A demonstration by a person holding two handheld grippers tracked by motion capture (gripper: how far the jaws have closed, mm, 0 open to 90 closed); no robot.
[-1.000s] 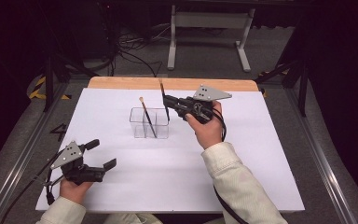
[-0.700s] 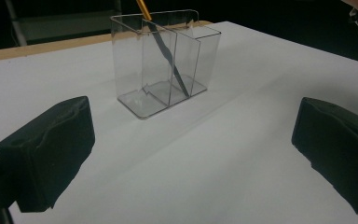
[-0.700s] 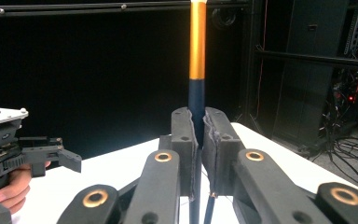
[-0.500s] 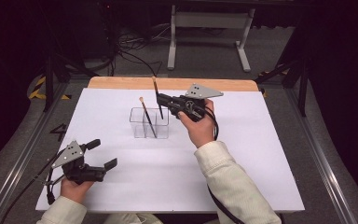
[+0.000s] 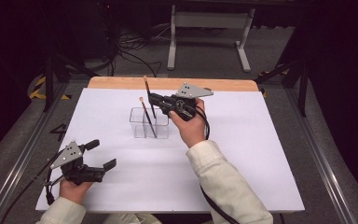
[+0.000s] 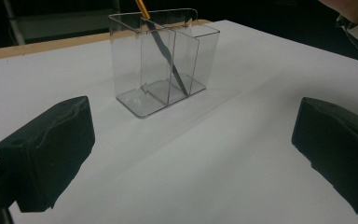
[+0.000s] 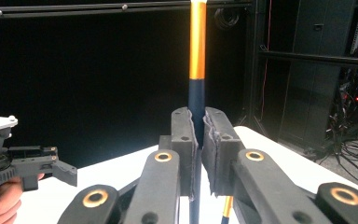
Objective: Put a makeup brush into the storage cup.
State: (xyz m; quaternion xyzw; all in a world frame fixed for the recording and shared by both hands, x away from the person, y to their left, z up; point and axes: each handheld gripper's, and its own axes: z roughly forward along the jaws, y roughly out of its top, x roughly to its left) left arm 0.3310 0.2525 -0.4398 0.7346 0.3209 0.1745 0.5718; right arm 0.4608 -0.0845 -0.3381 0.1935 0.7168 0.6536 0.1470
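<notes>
A dark room with cables and a grey stand surrounds the white tabletop (image 5: 242, 158), which spans the middle of the high view. Just above centre stands a clear divided holder (image 5: 149, 123), with one brush (image 5: 145, 116) already leaning in a compartment. At its right, the right hand-held gripper (image 5: 153, 100) is clamped on a second brush (image 5: 148, 93), held nearly upright over the holder; in the right gripper view the dark handle sits pinched between the pads, its orange part rising to the top edge. The left hand-held gripper (image 5: 100, 154) rests at the lower left, jaws wide and empty.

The step in hand looks like placing this brush. Next it likely must be lowered into a compartment, then released.

Which compartment lies beneath its tip is hard to tell; its bristle end is cut off.
</notes>
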